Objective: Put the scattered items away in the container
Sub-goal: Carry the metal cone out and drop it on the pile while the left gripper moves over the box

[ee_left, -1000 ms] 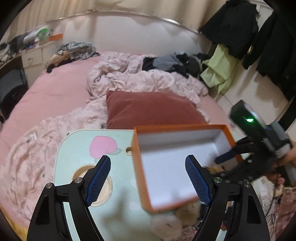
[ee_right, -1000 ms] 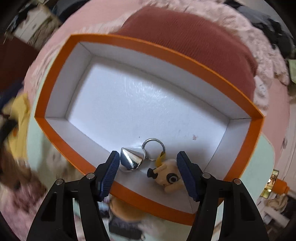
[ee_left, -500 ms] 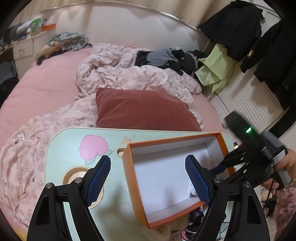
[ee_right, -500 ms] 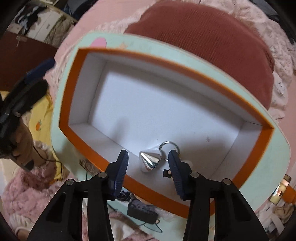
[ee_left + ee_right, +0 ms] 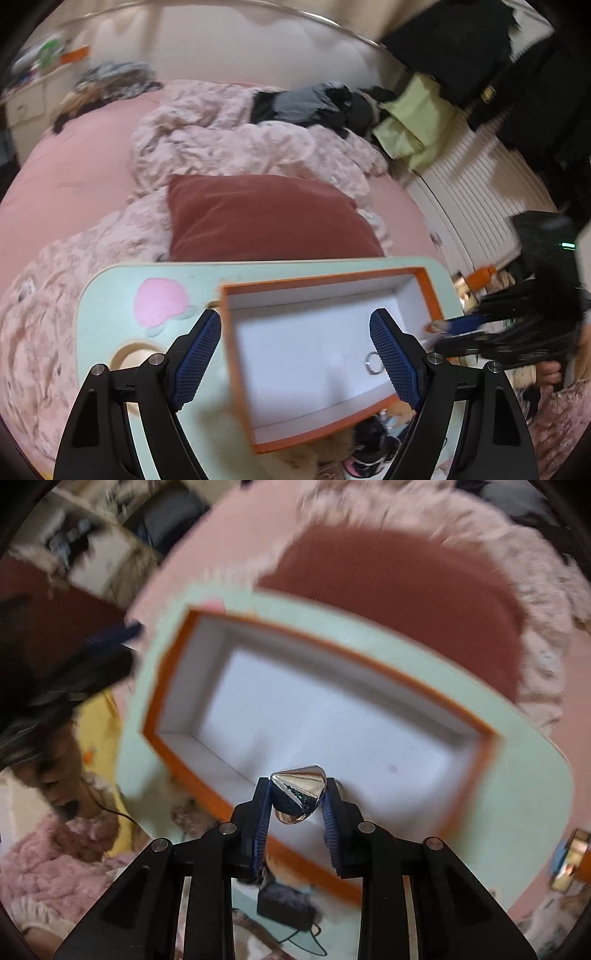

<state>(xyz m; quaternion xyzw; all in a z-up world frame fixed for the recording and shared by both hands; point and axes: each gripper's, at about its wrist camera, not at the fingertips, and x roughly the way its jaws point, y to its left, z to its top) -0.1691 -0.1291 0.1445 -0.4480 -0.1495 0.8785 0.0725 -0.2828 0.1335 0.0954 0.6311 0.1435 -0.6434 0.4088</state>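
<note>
The right gripper (image 5: 298, 801) is closing, its blue pads pinching a shiny silver cone (image 5: 298, 794) above the near wall of the orange box (image 5: 166, 698). The box is sitting on a pale green tray table (image 5: 110, 299) (a dark red pillow (image 5: 266, 218) lies just beyond it). The left gripper (image 5: 295, 350) is hanging spread wide over the box, gripping nothing. A metal ring (image 5: 373, 358) is lying on the box floor near its right pad.

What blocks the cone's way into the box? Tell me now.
Nothing visible does. The right gripper has its jaws closing with the cone between them, just above the near wall of the box, whose top is uncovered.
</note>
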